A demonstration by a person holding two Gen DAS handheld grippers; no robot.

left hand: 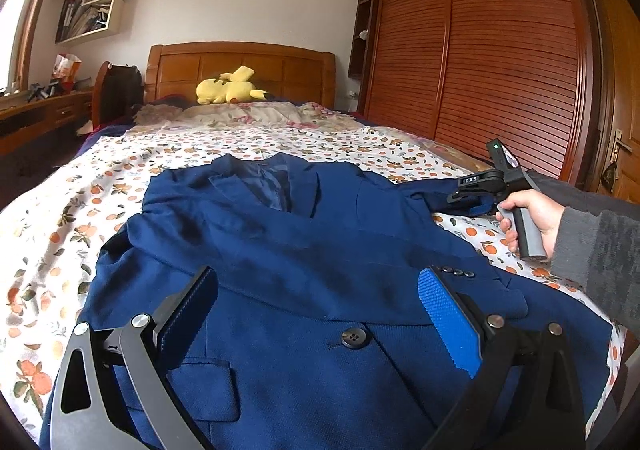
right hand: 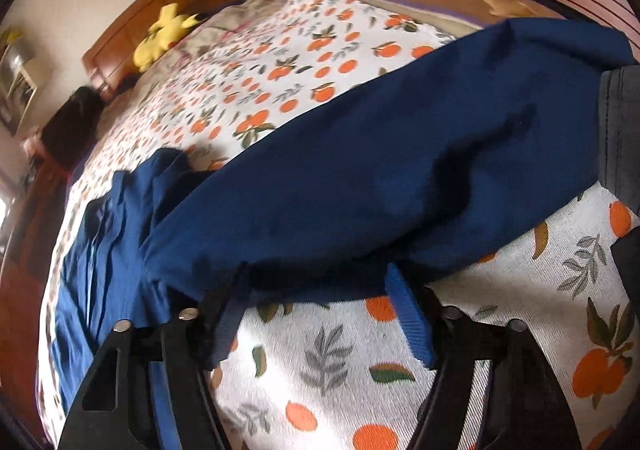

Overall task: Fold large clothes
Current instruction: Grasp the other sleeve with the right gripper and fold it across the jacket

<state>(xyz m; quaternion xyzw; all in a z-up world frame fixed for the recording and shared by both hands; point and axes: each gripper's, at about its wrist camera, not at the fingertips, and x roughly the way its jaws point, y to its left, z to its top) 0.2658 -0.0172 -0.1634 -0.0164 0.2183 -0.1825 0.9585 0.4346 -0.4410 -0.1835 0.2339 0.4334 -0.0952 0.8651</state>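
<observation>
One navy jacket (left hand: 304,250), spread face-up across bed (left hand: 80,210) with orange-print sheet, one sleeve (right hand: 400,154) stretched out to the side. Left claw (left hand: 316,314) hovering above jacket front near dark button (left hand: 354,337), jaws spread wide, nothing pinched. Right claw (right hand: 316,310) at sleeve's edge, jaws apart, cloth lying at the fingertips but not squeezed. White letters "DAS" readable on right claw's black body, gripped by a hand (left hand: 532,218) in grey sleeve.
</observation>
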